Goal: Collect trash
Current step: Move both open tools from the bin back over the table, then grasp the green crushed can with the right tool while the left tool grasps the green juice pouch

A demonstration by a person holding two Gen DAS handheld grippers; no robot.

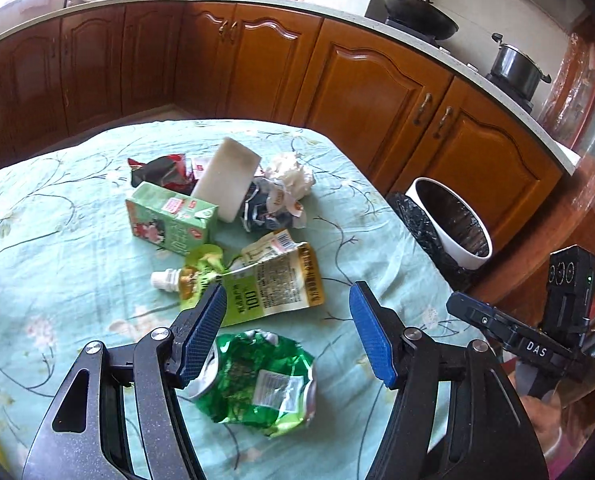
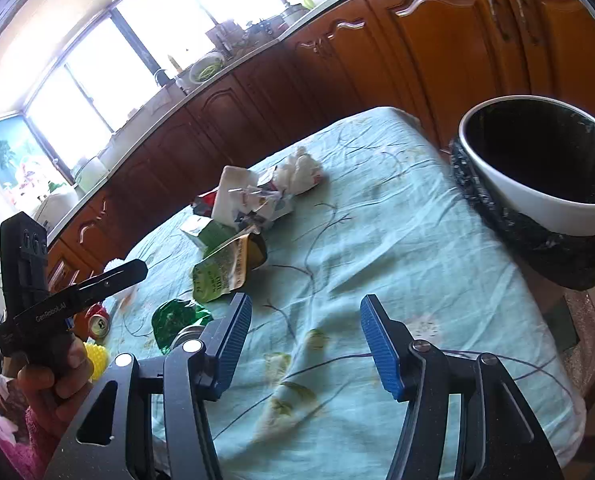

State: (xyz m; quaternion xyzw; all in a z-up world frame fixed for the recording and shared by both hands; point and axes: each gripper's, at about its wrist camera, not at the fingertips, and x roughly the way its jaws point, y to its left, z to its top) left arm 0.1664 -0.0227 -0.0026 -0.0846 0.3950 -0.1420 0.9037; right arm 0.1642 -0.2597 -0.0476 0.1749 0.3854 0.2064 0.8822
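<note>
From the left wrist, the left gripper (image 1: pixel 287 322) has its fingers apart and empty; a crushed green wrapper (image 1: pixel 257 384) lies between them, a yellow-green pouch (image 1: pixel 265 280) just ahead. Closing too high could skid off the flat foil or snag the tabletop (image 1: pixel 37 240) cloth.

From the right wrist, the right gripper (image 2: pixel 305 342) also has its fingers apart and empty over bare cloth. The bin (image 2: pixel 537 172) stands ahead to their right, off the table edge, so a loosely pinched wrapper might drop short.
</note>
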